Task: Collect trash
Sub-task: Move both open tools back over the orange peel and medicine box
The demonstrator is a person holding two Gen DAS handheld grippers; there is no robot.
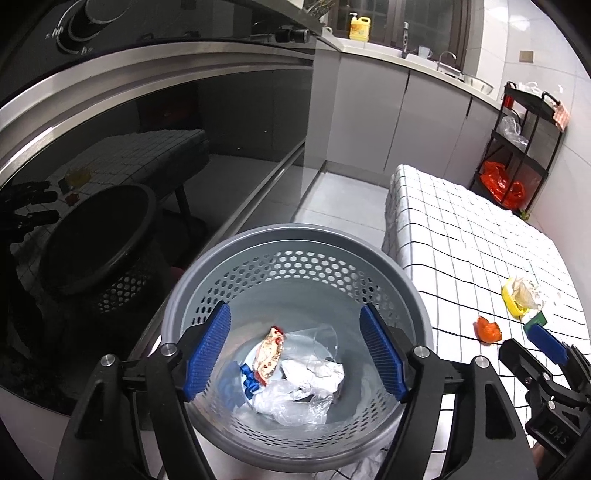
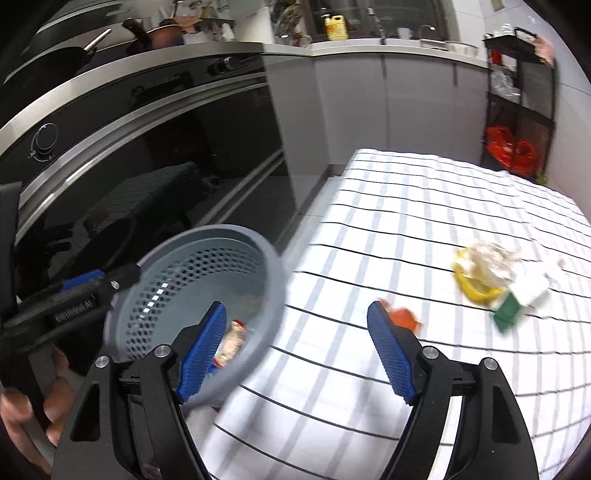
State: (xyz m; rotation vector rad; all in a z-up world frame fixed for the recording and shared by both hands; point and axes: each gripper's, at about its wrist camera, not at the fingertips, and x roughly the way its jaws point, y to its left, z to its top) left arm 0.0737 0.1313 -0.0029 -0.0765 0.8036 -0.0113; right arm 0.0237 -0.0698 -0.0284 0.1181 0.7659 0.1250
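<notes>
A grey perforated bin (image 1: 295, 240) stands against the left edge of the checked table (image 1: 461, 229). In it lie a snack wrapper (image 1: 272, 350), crumpled white paper (image 1: 317, 373) and clear plastic (image 1: 295, 404). My left gripper (image 1: 293, 308) hangs open over the bin's mouth, nothing between its blue pads. The right gripper (image 2: 297, 308) is open and empty above the table's near left part, beside the bin's rim (image 2: 275, 266). An orange scrap (image 2: 404, 318) lies just past its right pad. Farther right sit a yellow lid with crumpled tissue (image 2: 484, 269) and a green card (image 2: 509, 314).
A dark glass oven front (image 1: 166, 122) runs along the left, close behind the bin. Grey cabinets and a counter with a yellow bottle (image 1: 359, 27) line the back. A black rack (image 1: 524, 147) with orange bags stands at the far right. A hand (image 2: 22, 410) holds the left gripper.
</notes>
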